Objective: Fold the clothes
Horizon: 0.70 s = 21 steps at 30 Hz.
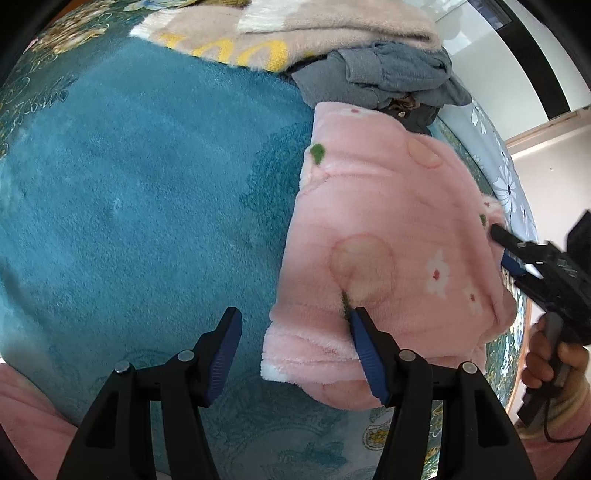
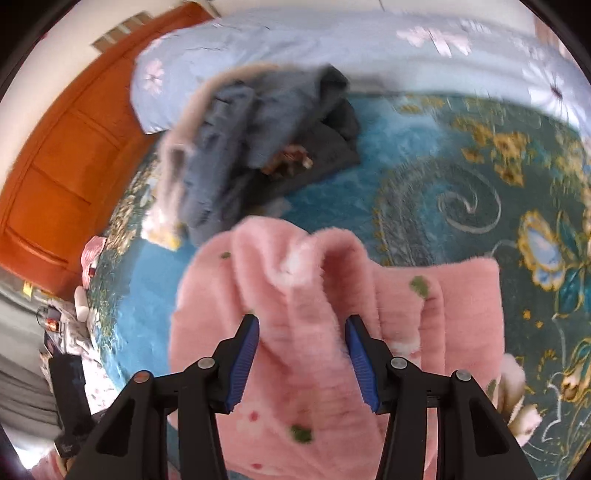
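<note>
- The pink fleece garment (image 1: 373, 236) is lying partly folded on the teal bedspread (image 1: 140, 192), toward the bed's right side, with a bundle of grey clothes (image 1: 384, 77) just beyond it and a beige sweater (image 1: 295, 33) behind that.
- The left gripper (image 1: 295, 350) is hovering with its jaws spread; 1 blue pad is touching the garment's near hem, the other is standing over bare bedspread, so nothing is being pinched.
- The right gripper (image 2: 303, 354) is straddling a raised ridge of pink fleece; the jaws are about half apart and, through the blur, I cannot tell whether the pads are truly pressing on it.
- The fleece is looking thick, plush and limp: light to lift, likely to sag and slump instead of creasing sharply, and probably grippy against the bedspread's pile.
- Taking hold at the cuffed hem corner, or at a doubled fold edge, is looking safer than at a single fluffy layer.
- Open bedspread is stretching wide to the garment's left, giving room for laying it flat.
- The bed's edge is running close along the right, where a hand (image 1: 554, 358) is working the right gripper, so dragging that way is risking a slide off.
</note>
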Each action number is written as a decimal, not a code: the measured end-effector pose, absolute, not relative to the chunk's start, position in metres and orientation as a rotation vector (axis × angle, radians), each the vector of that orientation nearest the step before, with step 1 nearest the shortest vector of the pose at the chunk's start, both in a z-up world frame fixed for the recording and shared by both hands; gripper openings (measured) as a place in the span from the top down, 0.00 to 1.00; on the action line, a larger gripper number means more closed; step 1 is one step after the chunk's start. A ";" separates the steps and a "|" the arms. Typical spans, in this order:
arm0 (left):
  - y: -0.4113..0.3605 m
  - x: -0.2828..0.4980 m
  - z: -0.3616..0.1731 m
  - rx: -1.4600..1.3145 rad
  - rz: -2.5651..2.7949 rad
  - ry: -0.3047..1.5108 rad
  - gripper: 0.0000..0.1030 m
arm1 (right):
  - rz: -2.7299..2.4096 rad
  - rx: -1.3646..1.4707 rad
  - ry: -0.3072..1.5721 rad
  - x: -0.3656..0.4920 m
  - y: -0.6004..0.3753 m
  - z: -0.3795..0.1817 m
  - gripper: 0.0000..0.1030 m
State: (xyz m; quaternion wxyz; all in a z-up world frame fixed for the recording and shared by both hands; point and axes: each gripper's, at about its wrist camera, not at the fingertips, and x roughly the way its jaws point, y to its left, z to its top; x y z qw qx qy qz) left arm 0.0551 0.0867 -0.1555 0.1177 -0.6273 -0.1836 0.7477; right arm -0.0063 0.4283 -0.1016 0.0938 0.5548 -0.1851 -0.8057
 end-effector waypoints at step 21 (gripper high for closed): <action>0.098 0.057 -0.160 -1.806 2.096 -0.617 0.40 | -2.387 1.731 -0.836 0.037 0.478 -0.113 0.91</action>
